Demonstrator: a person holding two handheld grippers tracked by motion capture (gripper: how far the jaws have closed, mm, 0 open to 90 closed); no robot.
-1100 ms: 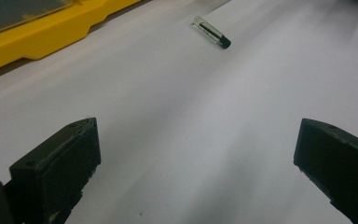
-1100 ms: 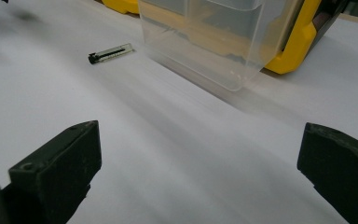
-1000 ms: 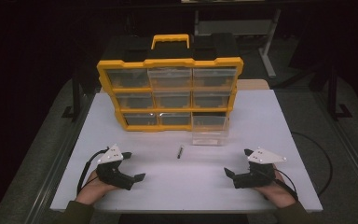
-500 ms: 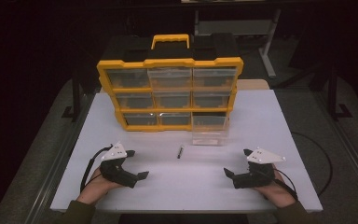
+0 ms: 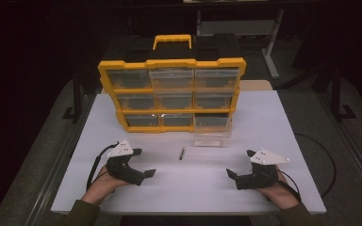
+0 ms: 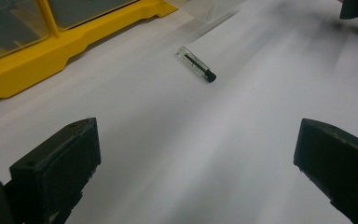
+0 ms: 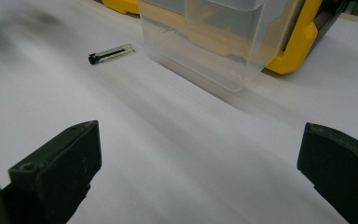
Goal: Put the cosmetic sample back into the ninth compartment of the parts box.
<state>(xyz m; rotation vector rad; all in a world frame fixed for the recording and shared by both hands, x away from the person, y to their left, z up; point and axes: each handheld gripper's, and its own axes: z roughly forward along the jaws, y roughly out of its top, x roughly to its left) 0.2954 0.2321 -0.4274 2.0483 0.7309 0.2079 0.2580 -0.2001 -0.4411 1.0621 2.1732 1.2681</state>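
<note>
Dark room, white worktop (image 5: 273,122), yellow drawer organiser (image 5: 171,94) standing upright at the back. Left gripper (image 5: 143,173): fingers spread wide, nothing between them, held low over the front left of the worktop; in the left gripper view its jaws frame bare surface with the small clear tube (image 6: 196,65) lying ahead and slightly left of centre, black cap toward the gripper. Right gripper (image 5: 233,175): fingers also wide and empty, front right of the worktop; in the right gripper view the tube (image 7: 110,53) sits far left and the clear drawer (image 7: 209,37) is nearer, centre-right. In the high view the tube (image 5: 182,152) lies flat on the worktop between the two grippers, a little farther back, just left of the pulled-out drawer (image 5: 211,132), not touching it. That drawer stands on the worktop in front of the organiser's bottom-right slot. Change over the last second: left gripper has crept inward and forward toward the tube; right has barely moved; tube and drawer unchanged. My read: left is starting the approach to pick the tube, likely for drop-off in the open drawer. Nothing grasped yet, so very early. Tube is thin, round and flat on the surface, so expect it to roll if the fingers close off-axis.
</note>
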